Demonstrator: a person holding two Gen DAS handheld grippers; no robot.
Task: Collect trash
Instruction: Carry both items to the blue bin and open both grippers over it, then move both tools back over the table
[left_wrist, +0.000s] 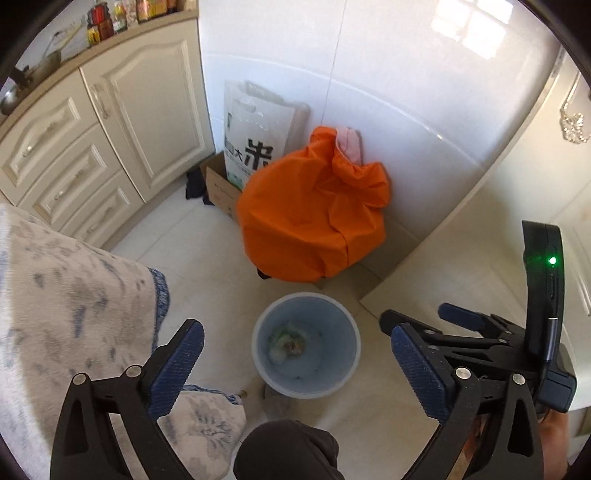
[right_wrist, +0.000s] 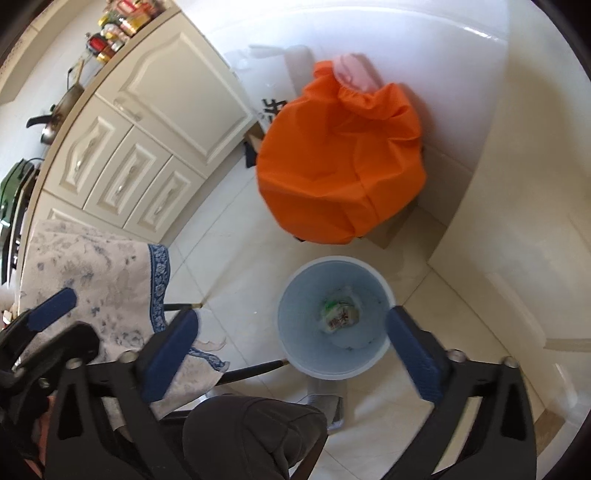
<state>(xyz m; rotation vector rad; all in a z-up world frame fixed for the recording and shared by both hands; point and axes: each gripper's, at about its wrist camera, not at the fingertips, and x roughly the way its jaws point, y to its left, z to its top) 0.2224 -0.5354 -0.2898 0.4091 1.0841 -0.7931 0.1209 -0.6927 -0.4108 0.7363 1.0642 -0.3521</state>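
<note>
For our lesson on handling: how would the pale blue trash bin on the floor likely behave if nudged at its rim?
The trash bin looks like thin plastic holding only a crumpled wrapper, so it is probably light. It stands on glossy floor tiles, so it would likely slide. A push high at the rim might tip it.

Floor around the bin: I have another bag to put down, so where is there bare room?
Bare tile lies between the bin, the cabinet drawers and the tablecloth, and to the right of the bin toward the white wall. Behind the bin it is crowded: the orange bag, a cardboard box and a rice sack.
</note>
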